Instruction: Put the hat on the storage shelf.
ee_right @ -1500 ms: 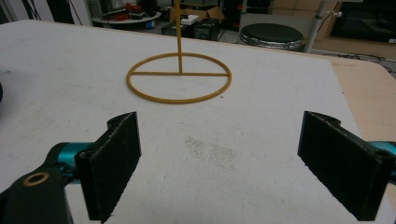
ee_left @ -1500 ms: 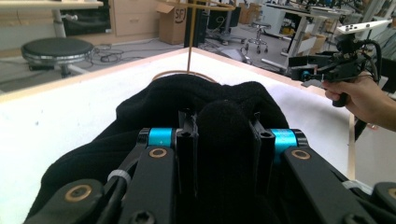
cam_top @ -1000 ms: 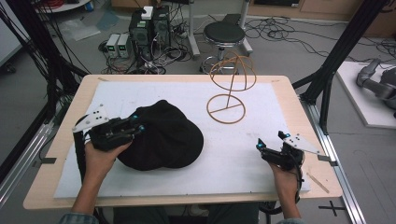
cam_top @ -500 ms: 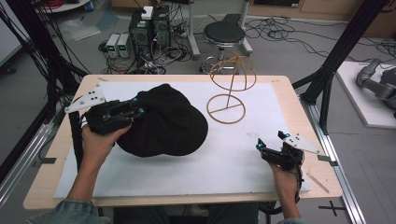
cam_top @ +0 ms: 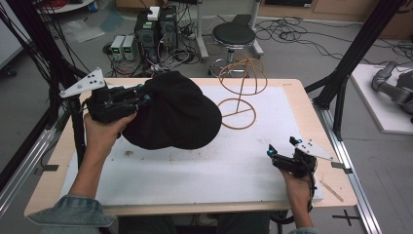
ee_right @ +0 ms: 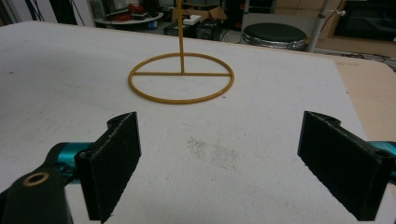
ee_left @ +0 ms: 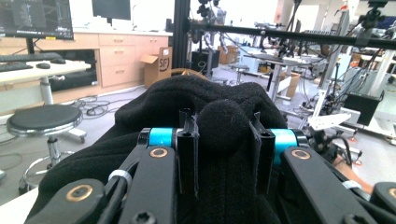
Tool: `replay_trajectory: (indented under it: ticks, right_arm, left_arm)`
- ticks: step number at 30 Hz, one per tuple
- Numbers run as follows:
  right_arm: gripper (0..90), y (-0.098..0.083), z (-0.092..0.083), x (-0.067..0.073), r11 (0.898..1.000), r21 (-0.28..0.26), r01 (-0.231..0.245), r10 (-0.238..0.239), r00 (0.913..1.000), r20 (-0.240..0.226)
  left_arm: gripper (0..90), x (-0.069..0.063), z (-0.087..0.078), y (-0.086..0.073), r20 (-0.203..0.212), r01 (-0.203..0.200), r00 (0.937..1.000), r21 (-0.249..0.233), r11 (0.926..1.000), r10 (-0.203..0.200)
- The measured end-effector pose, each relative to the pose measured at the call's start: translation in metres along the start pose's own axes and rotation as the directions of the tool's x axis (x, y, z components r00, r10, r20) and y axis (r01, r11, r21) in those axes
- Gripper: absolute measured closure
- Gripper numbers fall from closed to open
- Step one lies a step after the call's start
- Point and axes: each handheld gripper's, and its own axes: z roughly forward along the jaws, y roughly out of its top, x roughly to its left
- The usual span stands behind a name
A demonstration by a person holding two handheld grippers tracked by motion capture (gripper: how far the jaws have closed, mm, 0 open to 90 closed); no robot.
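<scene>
A black fabric hat (cam_top: 178,117) hangs lifted off the white mat (cam_top: 219,170), tilted, at the table's left. My left gripper (cam_top: 144,98) is shut on a fold at its left edge. In the left gripper view the bunched black hat (ee_left: 173,98) bulges between the pads of the left gripper (ee_left: 223,122). A golden wire hat stand (cam_top: 242,80) with a ring base stands at the far middle, just right of the hat. My right gripper (cam_top: 281,146) rests near the front right, open with nothing in it. The right gripper view has the right gripper (ee_right: 219,158) spread wide, facing the stand's ring base (ee_right: 181,78).
The wooden table rim (cam_top: 314,114) frames the mat. Black frame posts (cam_top: 343,63) rise at both sides. Beyond the far edge are a round stool (cam_top: 234,35), electronics boxes (cam_top: 155,27) and cables on the floor.
My left gripper has lifted the hat off the mat and carried it up and toward the far side. The right gripper has stayed in place.
</scene>
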Motion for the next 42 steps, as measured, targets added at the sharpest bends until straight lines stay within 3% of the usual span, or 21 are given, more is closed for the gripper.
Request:
replay_trajectory:
  ticks: [7, 19, 23, 33, 42]
  right_arm:
    - [13.0, 0.0, 0.001, -0.001, 1.0, 0.0, -0.005, 0.005, 1.0, -0.001]
    - [13.0, -0.001, 0.002, -0.003, 1.0, -0.005, -0.009, 0.009, 1.0, -0.005]
    - [13.0, -0.001, 0.002, -0.003, 1.0, -0.002, -0.013, 0.013, 0.9999, -0.005]
    - [13.0, -0.002, 0.002, -0.004, 1.0, -0.002, -0.018, 0.018, 0.9998, -0.008]
    - [13.0, -0.002, 0.002, -0.004, 1.0, -0.005, -0.014, 0.014, 0.9999, -0.007]
  left_arm:
    - [70.8, 0.004, 0.007, 0.023, 0.006, -0.031, 0.9995, -0.028, 0.9991, 0.031]
    - [70.9, 0.013, 0.026, 0.047, 0.044, -0.029, 0.9985, -0.128, 0.9914, 0.034]
    - [70.9, 0.015, 0.035, 0.054, 0.064, -0.032, 0.9971, -0.142, 0.9894, 0.041]
    - [71.0, 0.022, 0.067, 0.068, 0.093, -0.038, 0.9942, -0.16, 0.9863, 0.054]
    - [71.0, 0.035, 0.103, 0.066, 0.126, 0.002, 0.9918, -0.166, 0.9862, 0.019]
